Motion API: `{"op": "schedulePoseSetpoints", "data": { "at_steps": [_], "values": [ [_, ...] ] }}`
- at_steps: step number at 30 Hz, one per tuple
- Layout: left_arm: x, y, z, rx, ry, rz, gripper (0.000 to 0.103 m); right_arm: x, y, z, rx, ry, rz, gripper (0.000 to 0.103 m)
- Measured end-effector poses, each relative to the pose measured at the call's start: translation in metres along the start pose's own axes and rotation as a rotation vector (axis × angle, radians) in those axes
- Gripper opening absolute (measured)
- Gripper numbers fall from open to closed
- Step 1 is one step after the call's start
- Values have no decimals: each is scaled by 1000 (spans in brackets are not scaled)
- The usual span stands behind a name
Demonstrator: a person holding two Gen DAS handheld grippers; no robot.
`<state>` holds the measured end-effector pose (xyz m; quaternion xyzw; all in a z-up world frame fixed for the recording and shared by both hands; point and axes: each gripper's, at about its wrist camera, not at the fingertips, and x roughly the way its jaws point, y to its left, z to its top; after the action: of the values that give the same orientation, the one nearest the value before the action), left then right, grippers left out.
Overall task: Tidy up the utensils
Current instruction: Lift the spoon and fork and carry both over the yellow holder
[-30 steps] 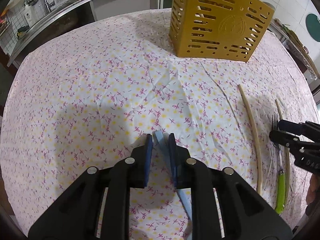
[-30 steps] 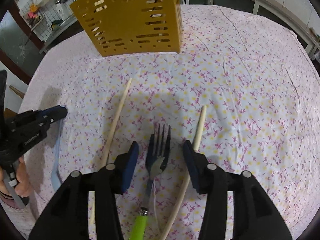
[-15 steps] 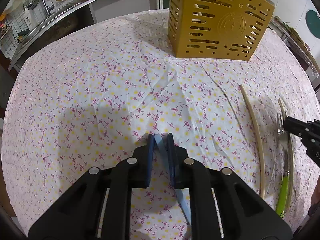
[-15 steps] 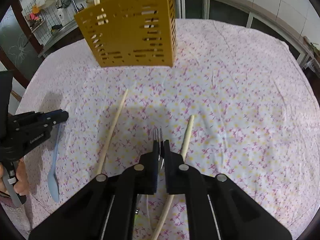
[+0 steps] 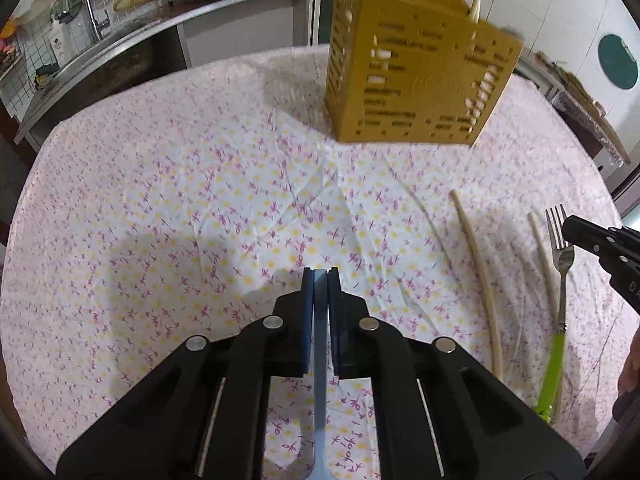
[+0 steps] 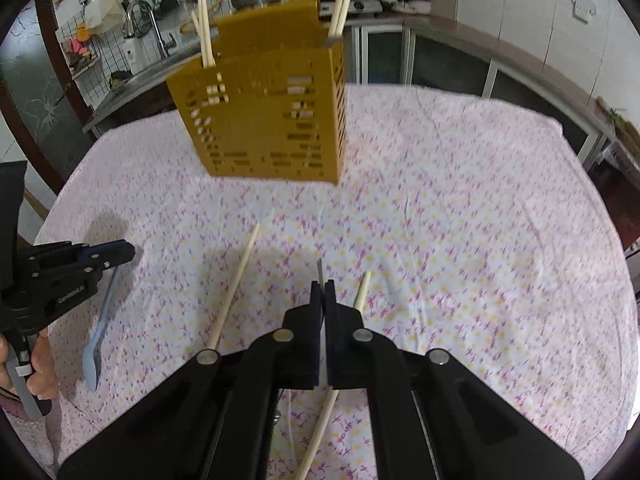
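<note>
Between the left tool's [image 5: 320, 276] pads: blue spoon [image 5: 320, 352].

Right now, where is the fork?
The fork is clamped in the right gripper, off the cloth, on the table's right side beside two loose chopsticks.
</note>
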<state>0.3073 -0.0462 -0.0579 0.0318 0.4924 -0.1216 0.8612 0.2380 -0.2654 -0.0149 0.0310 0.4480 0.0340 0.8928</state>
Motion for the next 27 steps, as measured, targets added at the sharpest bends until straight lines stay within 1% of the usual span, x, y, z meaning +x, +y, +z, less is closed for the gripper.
{"op": "schedulePoseSetpoints", "data": {
  "at_steps": [7, 12, 19, 22, 27],
  "values": [
    [-42, 5, 8, -29, -151, -31, 6, -30, 5, 22, -35, -138, -47, 2],
    [-76, 3, 18, -49, -286, -55, 6, -50, 9, 38, -61, -225, -85, 2],
    [-92, -6, 46, -45, -368, -68, 6, -69, 11, 61, -88, -322, -146, 2],
    [-100, -13, 60, -29, -404, -66, 6, -78, 11, 74, -93, -355, -155, 2],
    [-120, -19, 85, -9, -487, -63, 6, -96, 13, 100, -104, -407, -168, 2]
  ]
}}
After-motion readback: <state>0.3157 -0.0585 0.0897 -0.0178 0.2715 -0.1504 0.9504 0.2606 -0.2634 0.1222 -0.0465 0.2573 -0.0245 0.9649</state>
